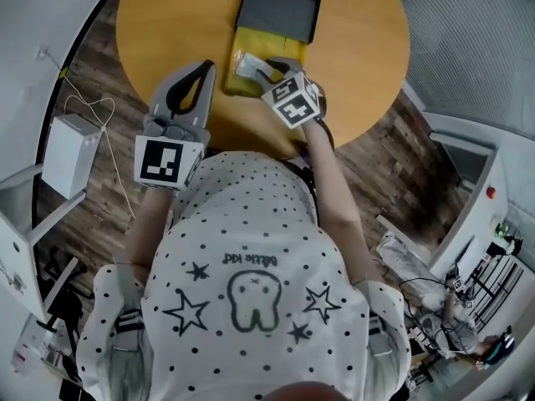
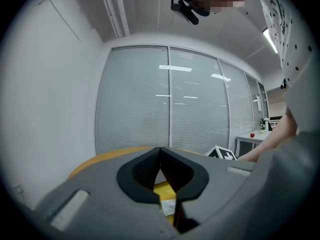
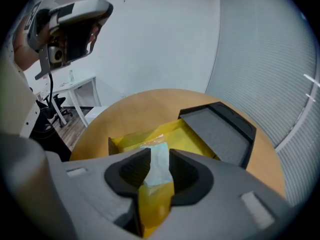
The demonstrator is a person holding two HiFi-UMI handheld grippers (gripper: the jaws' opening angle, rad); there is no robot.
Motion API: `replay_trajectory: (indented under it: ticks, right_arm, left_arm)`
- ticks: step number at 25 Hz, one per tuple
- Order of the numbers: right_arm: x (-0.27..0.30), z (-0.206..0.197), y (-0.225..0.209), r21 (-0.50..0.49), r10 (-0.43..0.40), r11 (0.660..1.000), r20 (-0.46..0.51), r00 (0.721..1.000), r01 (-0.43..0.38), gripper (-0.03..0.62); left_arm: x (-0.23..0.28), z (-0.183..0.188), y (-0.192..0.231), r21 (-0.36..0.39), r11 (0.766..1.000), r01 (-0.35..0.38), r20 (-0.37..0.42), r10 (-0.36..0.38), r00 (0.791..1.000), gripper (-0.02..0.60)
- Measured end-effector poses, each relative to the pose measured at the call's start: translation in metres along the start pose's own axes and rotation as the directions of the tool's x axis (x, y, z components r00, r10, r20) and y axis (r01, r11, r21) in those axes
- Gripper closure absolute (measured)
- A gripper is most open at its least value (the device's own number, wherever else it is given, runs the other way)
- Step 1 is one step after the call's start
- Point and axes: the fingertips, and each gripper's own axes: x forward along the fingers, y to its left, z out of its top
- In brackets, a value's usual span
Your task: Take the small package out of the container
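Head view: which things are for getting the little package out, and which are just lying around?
For the job:
- small package
- yellow container with its open black lid
- right gripper, jaws open on either side of the package

Just lying about:
- white box on the floor
- white desk by the far wall

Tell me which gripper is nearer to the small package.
Right. The right gripper hangs over the container, its open fingers either side of the small package. The left gripper is beside the container, left of the package in the head view.
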Motion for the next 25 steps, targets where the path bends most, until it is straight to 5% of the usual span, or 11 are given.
replay_trajectory:
  ticks: [12, 17, 22, 25]
  right_arm:
    - [0.051, -0.024, 0.021, 0.044, 0.127, 0.992, -0.136, 0.983, -0.122, 0.473]
    - [0.058, -0.031, 0.018, 0.111, 0.166, 0.982, -0.124, 0.978, -0.152, 0.476]
    - [0.059, -0.027, 0.023, 0.091, 0.164, 0.984, -0.127, 0.978, -0.153, 0.582]
    - [0.056, -0.025, 0.022, 0.084, 0.163, 0.985, -0.125, 0.979, -0.153, 0.589]
  left_arm:
    - [0.004, -0.010, 0.010, -0.028, 0.999, -0.020, -0.015, 0.019, 1.000, 0.571]
    - [0.007, -0.014, 0.011, -0.038, 0.999, -0.024, -0.026, 0.023, 0.999, 0.571]
    - [0.007, -0.018, 0.015, -0.042, 0.999, -0.023, -0.031, 0.022, 0.999, 0.571]
    - [0.008, -0.018, 0.013, -0.042, 0.999, -0.019, -0.037, 0.018, 0.999, 0.571]
